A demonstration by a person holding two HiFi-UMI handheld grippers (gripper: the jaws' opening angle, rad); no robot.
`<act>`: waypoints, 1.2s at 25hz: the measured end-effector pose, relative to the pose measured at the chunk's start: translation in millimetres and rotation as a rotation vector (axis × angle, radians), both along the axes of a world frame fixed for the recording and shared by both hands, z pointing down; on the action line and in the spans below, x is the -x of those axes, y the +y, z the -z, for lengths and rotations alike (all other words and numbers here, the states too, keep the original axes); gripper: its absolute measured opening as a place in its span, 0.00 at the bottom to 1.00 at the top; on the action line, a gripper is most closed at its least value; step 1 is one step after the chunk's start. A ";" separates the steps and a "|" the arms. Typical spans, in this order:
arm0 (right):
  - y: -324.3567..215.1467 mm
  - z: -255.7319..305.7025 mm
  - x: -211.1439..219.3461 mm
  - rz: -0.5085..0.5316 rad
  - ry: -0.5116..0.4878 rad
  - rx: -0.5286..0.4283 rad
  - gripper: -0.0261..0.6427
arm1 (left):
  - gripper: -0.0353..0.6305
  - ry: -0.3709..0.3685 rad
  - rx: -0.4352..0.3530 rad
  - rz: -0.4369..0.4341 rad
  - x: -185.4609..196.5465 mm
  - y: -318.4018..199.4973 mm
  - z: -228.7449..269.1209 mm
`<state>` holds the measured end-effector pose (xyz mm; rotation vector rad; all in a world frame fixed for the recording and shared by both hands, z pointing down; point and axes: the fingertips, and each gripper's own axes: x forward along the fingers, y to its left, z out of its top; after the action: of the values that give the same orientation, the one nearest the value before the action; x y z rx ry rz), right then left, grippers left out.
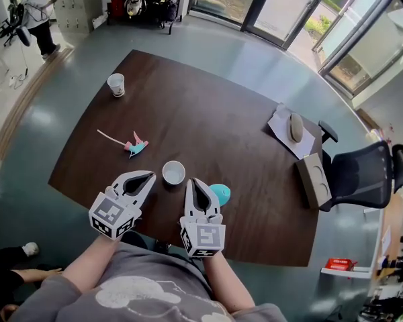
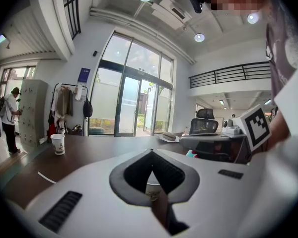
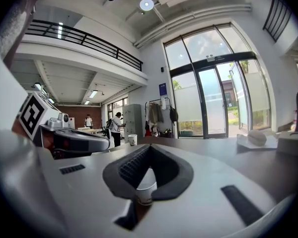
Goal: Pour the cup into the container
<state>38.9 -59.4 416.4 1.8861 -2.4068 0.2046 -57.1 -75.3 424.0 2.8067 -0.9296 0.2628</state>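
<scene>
A white paper cup (image 1: 174,172) stands open-topped on the dark wooden table (image 1: 208,119), just beyond both grippers. Through each gripper's closed jaws it shows in the left gripper view (image 2: 151,191) and in the right gripper view (image 3: 145,190). A second, printed paper cup (image 1: 116,84) stands far off at the table's left. A light-blue round container (image 1: 221,193) lies half hidden by the right gripper. My left gripper (image 1: 150,175) and right gripper (image 1: 193,182) hover near the table's front edge, both shut and holding nothing, one on each side of the white cup.
A pink and teal item with a thin stick (image 1: 135,146) lies left of the white cup. Papers with a grey rounded object (image 1: 294,127) and a cardboard tray (image 1: 314,180) sit at the right edge beside a black office chair (image 1: 366,173). A person (image 1: 39,12) stands far left.
</scene>
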 end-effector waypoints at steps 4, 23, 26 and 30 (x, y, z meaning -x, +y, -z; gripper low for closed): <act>-1.2 -8.0 0.2 0.009 0.001 0.024 0.02 | 0.06 0.001 0.012 0.001 -3.4 0.7 -2.9; -14.2 -27.7 13.2 -0.090 -0.020 0.058 0.02 | 0.06 -0.022 0.074 -0.046 18.4 -36.4 -28.8; -14.3 -33.7 14.3 -0.100 -0.020 0.053 0.02 | 0.06 -0.024 0.095 -0.046 21.6 -40.4 -41.0; -11.9 -46.5 13.2 -0.122 -0.014 0.078 0.02 | 0.06 -0.026 0.127 -0.047 23.4 -41.5 -55.5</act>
<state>25.7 -71.3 463.0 2.0045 -2.2581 0.3159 -80.5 -116.8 479.5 2.7169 -0.8222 0.3525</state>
